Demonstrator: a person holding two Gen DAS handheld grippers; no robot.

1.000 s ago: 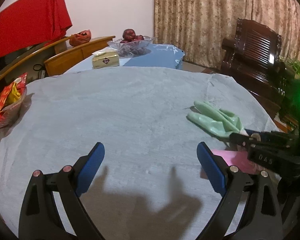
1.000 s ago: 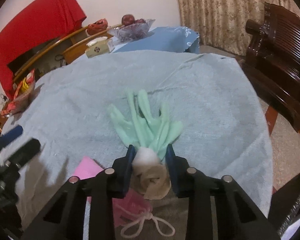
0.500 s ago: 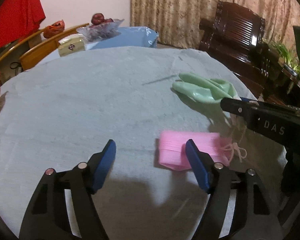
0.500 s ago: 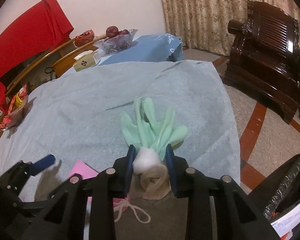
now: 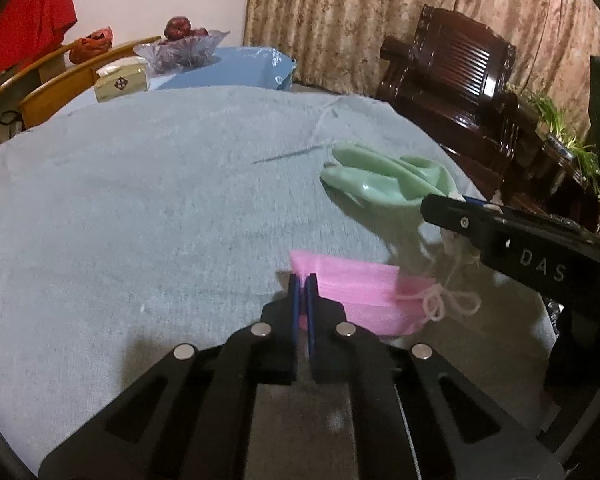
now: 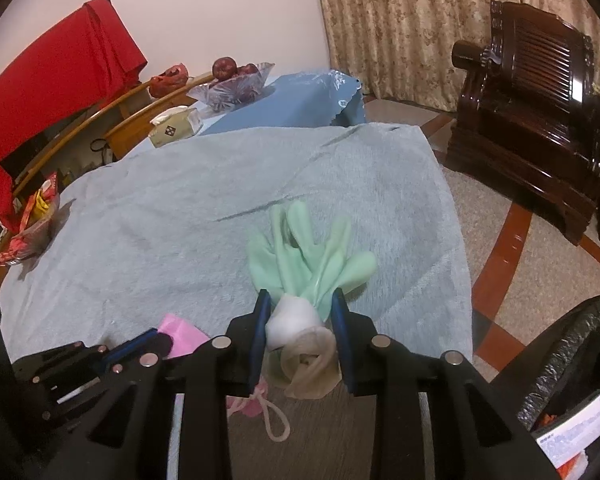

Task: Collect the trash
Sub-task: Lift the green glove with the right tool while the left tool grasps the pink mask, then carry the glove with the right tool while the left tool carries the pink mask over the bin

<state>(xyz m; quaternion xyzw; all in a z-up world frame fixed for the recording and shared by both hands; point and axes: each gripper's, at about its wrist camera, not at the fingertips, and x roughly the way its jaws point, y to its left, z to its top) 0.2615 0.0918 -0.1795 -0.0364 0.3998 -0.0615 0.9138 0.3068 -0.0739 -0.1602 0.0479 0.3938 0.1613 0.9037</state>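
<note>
A pink face mask (image 5: 356, 292) with a pale ear loop lies on the grey-blue tablecloth (image 5: 140, 200). My left gripper (image 5: 302, 280) is shut on the mask's left edge. A mint green rubber glove (image 6: 312, 256) with a white and beige cuff is held in my right gripper (image 6: 300, 304), which is shut on the cuff and lifts it slightly off the cloth. The glove also shows in the left wrist view (image 5: 380, 180), with the right gripper (image 5: 440, 204) at its near end. The mask (image 6: 180, 330) and left gripper (image 6: 140, 348) show low left in the right wrist view.
A black trash bag (image 6: 568, 360) opens at lower right beside the table. A snack bowl (image 6: 32, 220) sits at the table's left edge. Behind stand a tissue box (image 5: 120, 84), a glass fruit bowl (image 5: 184, 46) and a dark wooden armchair (image 6: 540, 120).
My left gripper moved right to the pink mask and closed on its edge. My right gripper kept hold of the glove and lifted it slightly toward the table's right edge.
</note>
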